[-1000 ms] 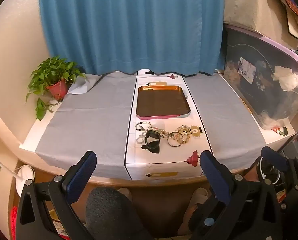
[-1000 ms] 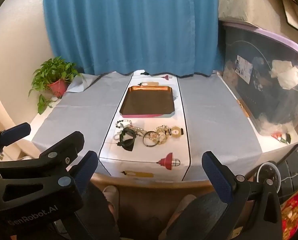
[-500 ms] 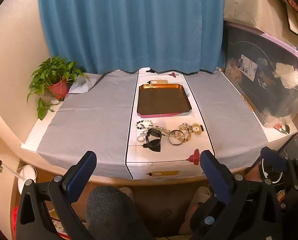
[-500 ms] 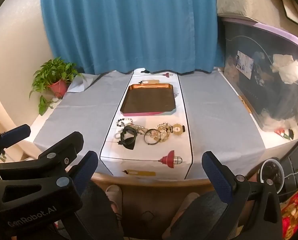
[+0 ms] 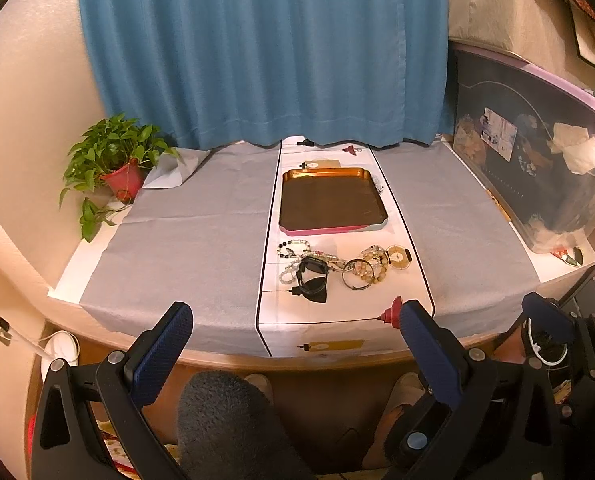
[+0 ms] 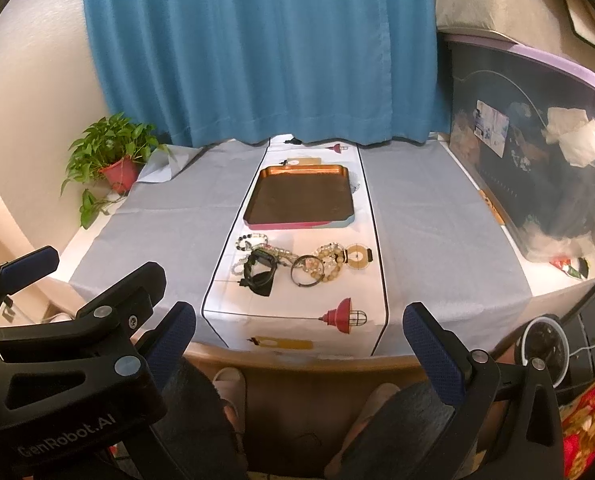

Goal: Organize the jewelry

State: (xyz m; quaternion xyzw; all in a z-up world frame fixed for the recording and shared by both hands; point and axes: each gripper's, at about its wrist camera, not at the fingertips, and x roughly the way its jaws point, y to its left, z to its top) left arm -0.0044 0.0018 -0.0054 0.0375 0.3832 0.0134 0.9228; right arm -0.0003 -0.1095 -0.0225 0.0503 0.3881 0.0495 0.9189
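The tray [image 5: 371,204] has a glossy copper-toned metal rim around a matt dark floor. Matt grey cloth [image 5: 193,248] covers the wooden-edged table [image 6: 297,362], and the gripper fingers' [image 6: 431,344] blue pads look rough and textured.

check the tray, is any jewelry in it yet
No, the tray shows only its bare dark floor, while the jewelry lies in a cluster on the runner in front of it.

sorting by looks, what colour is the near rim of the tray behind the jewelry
Pink, turning pale blue at its right corner, on the rectangular dark-floored tray; clearest in the right wrist view.
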